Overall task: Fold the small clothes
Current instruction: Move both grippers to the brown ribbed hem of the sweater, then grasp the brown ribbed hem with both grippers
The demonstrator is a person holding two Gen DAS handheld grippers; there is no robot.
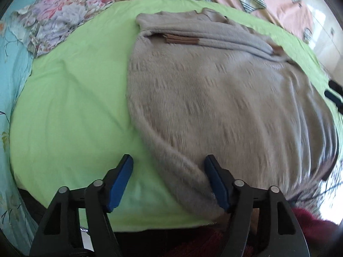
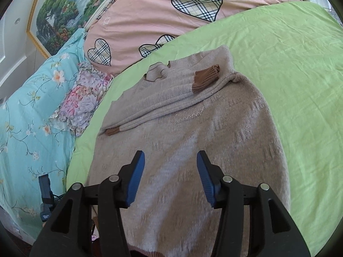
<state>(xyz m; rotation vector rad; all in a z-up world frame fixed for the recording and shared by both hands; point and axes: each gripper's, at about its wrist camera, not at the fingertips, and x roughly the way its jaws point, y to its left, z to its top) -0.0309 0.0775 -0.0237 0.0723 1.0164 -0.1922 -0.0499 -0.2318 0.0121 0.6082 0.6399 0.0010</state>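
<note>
While a beige knitted sweater (image 2: 188, 141) is spread flat on the lime-green sheet (image 2: 300, 81) of a bed, both pairs of tongs are held above it with nothing gripped. In the left wrist view the left tongs (image 1: 168, 182) are seen with their blue pads (image 1: 121, 188) apart; the near folded edge of the sweater (image 1: 214, 98) runs between them toward the 5 o'clock corner, the green sheet (image 1: 68, 111) shows under the left pad, and no pad is seen pressing on the cloth. In the right wrist view the right tongs (image 2: 170, 177) are likewise spread, and only the sweater's body is seen through the gap, lying below them.

The sweater's sleeves are laid across its upper part, and their brown ribbed cuffs are seen: one cuff (image 2: 205, 77) toward 1 o'clock of the garment, the other cuff (image 2: 112, 131) at about 9 o'clock. The collar lies at 12 o'clock, toward a pink quilt with plaid hearts (image 2: 171, 23). A floral cloth (image 2: 81, 100) is found at 9 o'clock of the sweater, partly on a turquoise flowered sheet (image 2: 27, 115). A framed landscape picture (image 2: 64, 10) is seen at 11 o'clock. Some dark red fabric (image 1: 308, 224) is visible at 5 o'clock in the left view.
</note>
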